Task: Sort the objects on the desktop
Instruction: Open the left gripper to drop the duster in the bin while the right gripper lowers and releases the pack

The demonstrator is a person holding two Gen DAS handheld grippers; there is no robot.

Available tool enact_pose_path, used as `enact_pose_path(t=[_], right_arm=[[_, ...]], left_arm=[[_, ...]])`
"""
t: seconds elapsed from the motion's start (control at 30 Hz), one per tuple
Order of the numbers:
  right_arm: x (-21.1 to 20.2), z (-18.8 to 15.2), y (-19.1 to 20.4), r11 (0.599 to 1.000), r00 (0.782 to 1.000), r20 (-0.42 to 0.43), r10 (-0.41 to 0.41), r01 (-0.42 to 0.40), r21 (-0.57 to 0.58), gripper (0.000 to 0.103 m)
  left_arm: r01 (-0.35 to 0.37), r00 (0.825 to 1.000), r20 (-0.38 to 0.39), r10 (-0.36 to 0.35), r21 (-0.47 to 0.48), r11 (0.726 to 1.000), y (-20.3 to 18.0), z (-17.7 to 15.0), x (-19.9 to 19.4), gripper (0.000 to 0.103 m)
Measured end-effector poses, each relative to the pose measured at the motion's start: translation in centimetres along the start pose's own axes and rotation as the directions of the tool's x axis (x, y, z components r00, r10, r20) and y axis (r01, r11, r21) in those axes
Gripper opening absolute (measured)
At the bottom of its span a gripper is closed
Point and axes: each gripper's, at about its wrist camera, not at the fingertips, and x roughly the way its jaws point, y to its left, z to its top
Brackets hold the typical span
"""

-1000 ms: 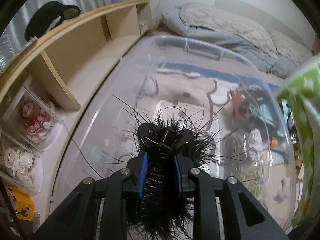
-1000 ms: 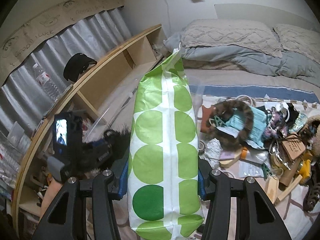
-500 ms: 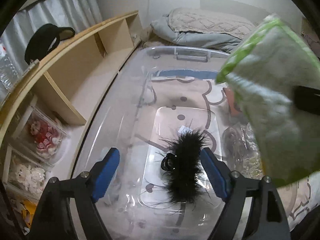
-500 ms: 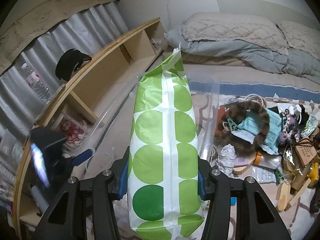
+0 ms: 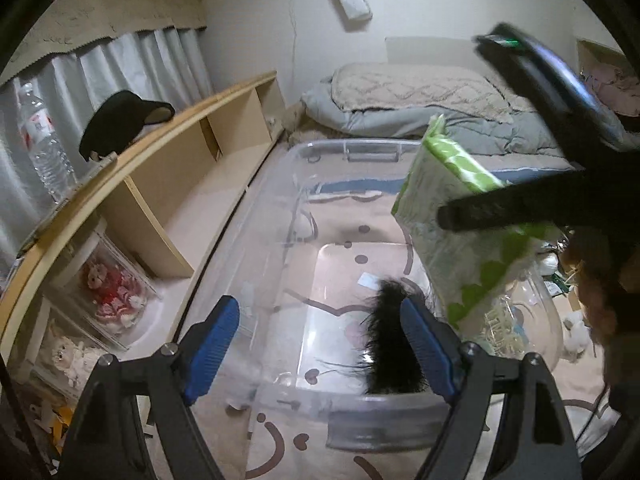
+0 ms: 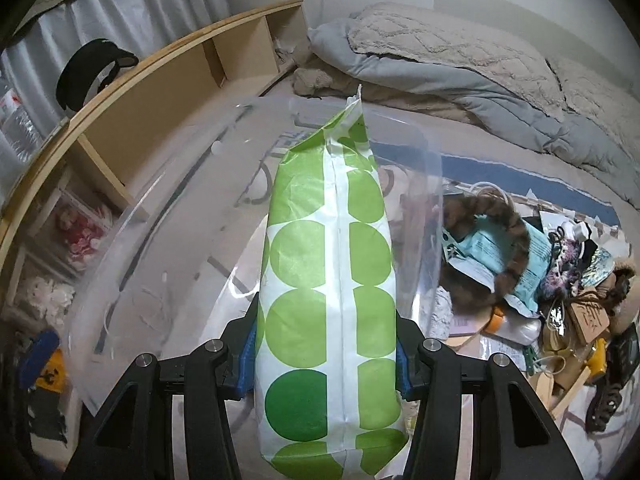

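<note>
Right gripper (image 6: 326, 354) is clamped across the lower half of a green-dotted pack (image 6: 328, 280), blue pads pressing both flat sides, and it's hanging over the clear storage bin (image 5: 348, 152) that sits on the floor next to the wooden shelf (image 5: 172, 160). Left gripper (image 5: 320, 344) is spread wide with nothing in it; the black fuzzy thing (image 5: 394, 340) just lies on the bin floor behind its right finger. My guess on handling: the pack looks like soft plastic wrap over something squashy, light, a bit slick, so it'll dent rather than break, and squeezing mid-body across the wide faces like this seems the safest hold, since the crimped top seam would probably just slip. The fuzzy one looks featherweight and floppy. Hard to read: the bin walls are so see-through that the near rim gets lost in the right wrist view, the pack covers most of the bin interior there, and the right gripper's body is a dark blur in the left view.
</note>
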Motion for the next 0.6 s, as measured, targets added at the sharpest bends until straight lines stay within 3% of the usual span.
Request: enact_pose_path(t=[0.2,0.33,0.37,0.43,0.5,0.6], right_arm=[[1.2,3.0,0.0,0.985,0.994,-0.015,0.111,-0.108,0.136,0.053],[3.7,4.3,0.4,0.919,0.947,0.002,0.320,-0.311,0.244,0.057],[4.8,4.4,0.6,0.921,0.948,-0.017,0.317,-0.304,0.242,0.069],[6.2,4.1,1.1,0.966,0.982,-0.058,0.179,-0.165,0.197,0.098],[6.2,3.8,1.1,0.983,0.993,-0.035,0.114,-0.107,0.152,0.099],[5.7,3.6,0.8,0.987,0.992,-0.036,0.117,-0.112,0.115,0.099]], left_arm=[[0.007,0.999,0.042,-0.006,-0.022,1.000,1.0,-0.4,-1.9,0.083],[0.000,0.998,0.060,0.002,-0.033,0.999,1.7,-0.6,-2.7,0.083],[-0.003,0.998,0.061,0.005,-0.038,0.999,2.0,-0.7,-2.7,0.083],[-0.004,0.999,0.051,0.007,-0.042,0.999,2.4,-0.7,-2.5,0.083],[-0.011,0.999,0.043,0.013,-0.040,0.999,2.5,-0.7,-2.2,0.083],[-0.016,0.999,0.033,0.017,-0.035,0.999,2.7,-0.8,-1.7,0.083]])
